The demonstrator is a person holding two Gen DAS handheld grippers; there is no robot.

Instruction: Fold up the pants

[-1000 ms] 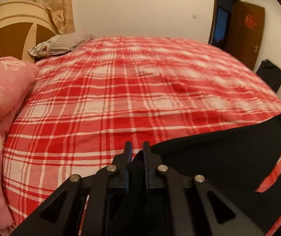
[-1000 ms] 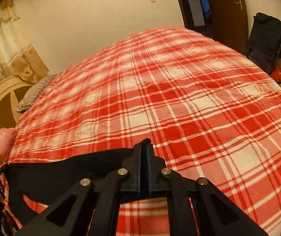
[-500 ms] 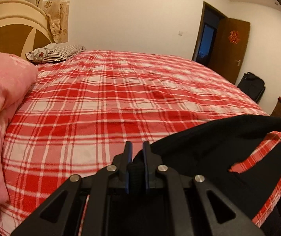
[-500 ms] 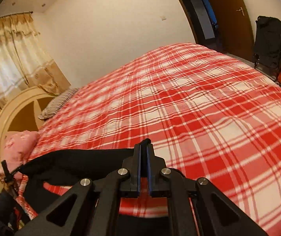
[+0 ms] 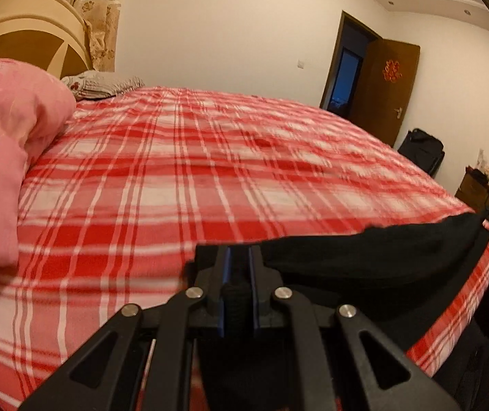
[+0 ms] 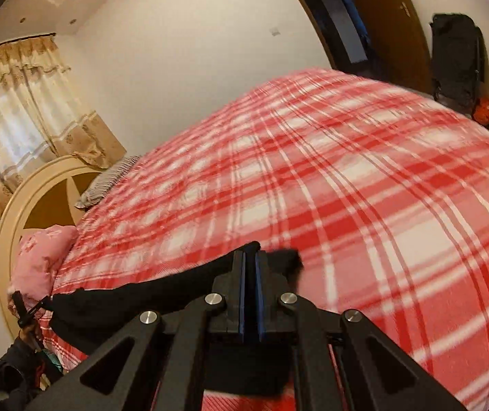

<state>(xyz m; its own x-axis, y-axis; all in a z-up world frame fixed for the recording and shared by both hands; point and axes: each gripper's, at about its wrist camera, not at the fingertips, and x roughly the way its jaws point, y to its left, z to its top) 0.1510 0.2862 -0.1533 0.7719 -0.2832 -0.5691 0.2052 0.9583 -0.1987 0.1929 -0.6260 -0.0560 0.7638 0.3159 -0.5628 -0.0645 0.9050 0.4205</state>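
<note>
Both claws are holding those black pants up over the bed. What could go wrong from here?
The left gripper and right gripper pinch only the edge of the pants, so cloth could slip from the fingers. The pants sag between them and might land creased. They hang near the edge of the bed and could slide off.

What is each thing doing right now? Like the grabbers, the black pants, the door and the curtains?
Left gripper: shut on the black pants.
Right gripper: shut on the black pants.
Black pants: held up by both grippers, stretched between them over the near edge of the bed.
Plaid bed sheet: spread flat.
Door: open.
Curtains: drawn shut.
Pink quilt: bunched up by the headboard.
</note>
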